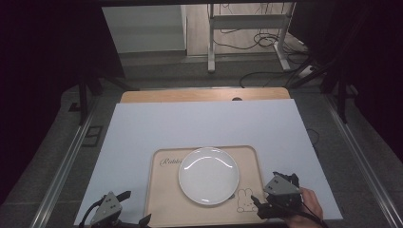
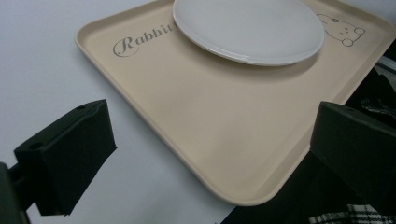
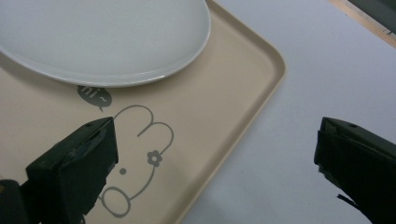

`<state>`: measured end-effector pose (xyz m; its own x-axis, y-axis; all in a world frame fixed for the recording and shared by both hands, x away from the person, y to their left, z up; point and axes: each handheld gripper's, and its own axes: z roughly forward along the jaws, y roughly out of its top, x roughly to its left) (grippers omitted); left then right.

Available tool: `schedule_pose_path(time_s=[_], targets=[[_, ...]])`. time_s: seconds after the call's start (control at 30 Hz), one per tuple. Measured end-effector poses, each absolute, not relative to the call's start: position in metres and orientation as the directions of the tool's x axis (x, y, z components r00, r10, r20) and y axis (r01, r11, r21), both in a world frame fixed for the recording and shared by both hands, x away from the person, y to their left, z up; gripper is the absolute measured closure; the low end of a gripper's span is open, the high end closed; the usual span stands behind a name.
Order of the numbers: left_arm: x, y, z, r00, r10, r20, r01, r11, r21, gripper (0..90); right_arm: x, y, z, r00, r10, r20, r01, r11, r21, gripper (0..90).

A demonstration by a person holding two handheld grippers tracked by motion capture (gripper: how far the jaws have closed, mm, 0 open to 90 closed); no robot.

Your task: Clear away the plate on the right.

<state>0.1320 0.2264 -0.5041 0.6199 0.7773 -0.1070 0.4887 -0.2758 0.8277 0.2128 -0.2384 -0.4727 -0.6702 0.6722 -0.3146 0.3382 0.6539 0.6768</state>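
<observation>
High view: white sheet (image 1: 199, 124) covers most of a wooden table (image 1: 204, 95); grey carpeted floor around it, dark curtains at both sides, a white metal stand (image 1: 247, 28) and loose cables (image 1: 266, 40) on the floor beyond. Beige tray (image 1: 161, 199) sits on the sheet at the near edge, centre. White plate (image 1: 208, 175) rests on the tray, empty. Left gripper (image 1: 134, 208) is at the tray's near-left corner, jaws spread wide, holding nothing. Right gripper (image 1: 274, 192), in a hand (image 1: 311, 204), is at the tray's near-right corner, jaws likewise apart and empty, straddling the tray's edge

Writing: "Rabbit" in script (image 2: 140, 41) on the tray left of the plate; rabbit drawing (image 3: 140, 163) at its right with a "hi~" speech bubble (image 3: 95, 96)
</observation>
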Motion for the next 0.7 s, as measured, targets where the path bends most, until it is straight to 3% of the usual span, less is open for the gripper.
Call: schedule_pose_path(time_s=[0.7], targets=[[0.132,0.226,-0.504,0.62,0.777,-0.107,0.488,-0.275,0.828,0.0,0.209,-0.265,-0.472,-0.631,0.728,-0.268,0.382,0.592,0.709,0.0]])
